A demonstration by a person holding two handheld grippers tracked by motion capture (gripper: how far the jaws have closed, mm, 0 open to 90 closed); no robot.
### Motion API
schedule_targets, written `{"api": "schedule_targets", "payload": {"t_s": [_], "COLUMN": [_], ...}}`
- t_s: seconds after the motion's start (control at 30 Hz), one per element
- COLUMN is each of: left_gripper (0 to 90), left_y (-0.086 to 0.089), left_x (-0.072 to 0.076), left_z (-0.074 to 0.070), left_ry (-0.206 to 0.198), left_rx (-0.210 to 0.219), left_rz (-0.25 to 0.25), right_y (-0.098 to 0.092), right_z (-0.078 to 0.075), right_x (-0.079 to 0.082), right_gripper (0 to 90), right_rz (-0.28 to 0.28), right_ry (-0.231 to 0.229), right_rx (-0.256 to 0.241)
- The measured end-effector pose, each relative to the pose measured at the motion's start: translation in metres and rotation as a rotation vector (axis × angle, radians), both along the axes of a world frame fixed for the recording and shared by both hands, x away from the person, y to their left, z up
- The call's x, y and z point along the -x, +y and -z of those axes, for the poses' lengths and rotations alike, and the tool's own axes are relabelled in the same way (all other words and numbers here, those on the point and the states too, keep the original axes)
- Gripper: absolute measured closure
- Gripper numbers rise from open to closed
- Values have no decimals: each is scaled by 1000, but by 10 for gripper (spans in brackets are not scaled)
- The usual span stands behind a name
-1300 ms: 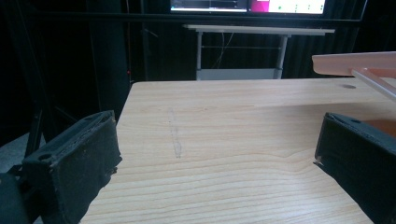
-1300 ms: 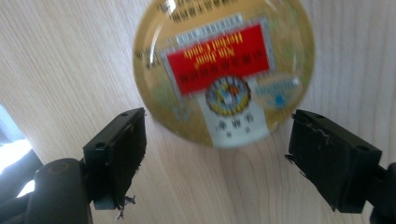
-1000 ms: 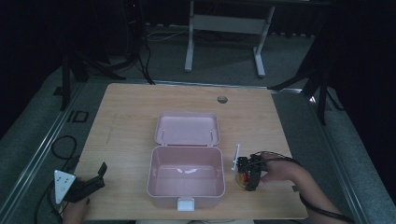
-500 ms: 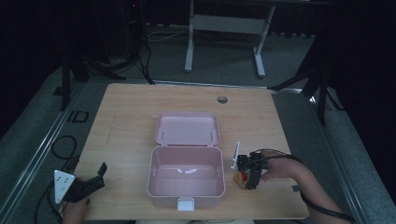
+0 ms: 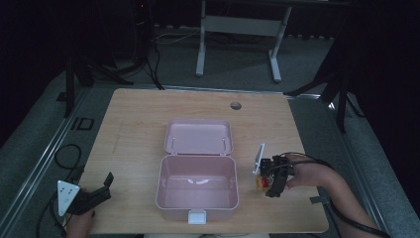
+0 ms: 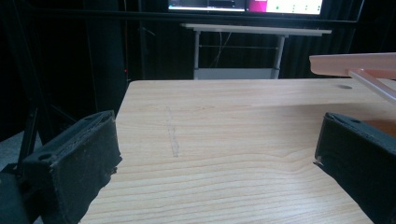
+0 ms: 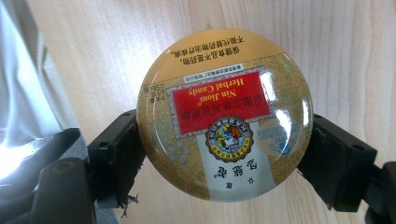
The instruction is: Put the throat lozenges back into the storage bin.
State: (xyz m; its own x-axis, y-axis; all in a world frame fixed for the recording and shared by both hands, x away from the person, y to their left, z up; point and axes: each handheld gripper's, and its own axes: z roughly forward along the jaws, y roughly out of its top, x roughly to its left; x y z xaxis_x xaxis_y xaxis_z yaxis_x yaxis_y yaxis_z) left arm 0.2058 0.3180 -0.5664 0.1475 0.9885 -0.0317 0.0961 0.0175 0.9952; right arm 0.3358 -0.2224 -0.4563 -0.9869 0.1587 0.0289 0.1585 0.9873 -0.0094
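Two jaws of my right gripper (image 7: 219, 154) sit against opposite sides of a round candy tin (image 7: 224, 114), lid facing the camera, clamped or very nearly. Compared with a second ago my right hand (image 5: 309, 174) has edged slightly toward me, tin (image 5: 263, 182) with it, beside the open pink box (image 5: 197, 188) on the table (image 5: 138, 124). I judge the grasp made; dropping it into the box likely follows. My left gripper (image 5: 91, 196) rests at the table's near-left corner, jaws wide apart, empty.

Gold, red-labelled candy tin (image 7: 224, 114); pink box (image 5: 198, 186)
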Motion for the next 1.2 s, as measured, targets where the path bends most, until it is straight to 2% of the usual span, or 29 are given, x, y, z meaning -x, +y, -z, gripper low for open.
{"api": "schedule_targets", "payload": {"t_s": [0.17,0.3,0.4,0.5,0.53,0.63,0.67,0.7,0.83,0.9,1.0,1.2], "left_gripper": [3,3,3,3,3,3,3,3,3,3,3,3], "left_y": [0,0,0,0,0,0,0,0,0,0,0,0], "left_x": [0,0,0,0,0,0,0,0,0,0,0,0], "left_z": [0,0,0,0,0,0,0,0,0,0,0,0], "left_ry": [1,2,1,1,2,1,1,0,1,2,1,2], "left_rx": [0,-2,1,1,1,3,3,4,5,5,5,6], "left_rz": [0,-1,-2,-2,-2,-2,-2,-1,-2,-1,-1,-1], "right_y": [0,2,3,5,6,8,8,10,13,16,22,33], "right_z": [-15,-28,-38,-47,-57,-70,-70,-82,-93,-104,-111,-117], "right_x": [6,10,13,15,18,21,21,24,27,31,34,40], "right_gripper": [207,208,208,208,208,208,208,208,208,208,208,209], "right_rz": [-14,-21,-33,-44,-51,-62,-62,-75,-83,-99,-114,-150], "right_ry": [-2,2,0,-13,-21,-32,-32,-42,-50,-56,-60,-63], "right_rx": [-8,12,10,11,9,19,19,34,42,34,27,16]}}
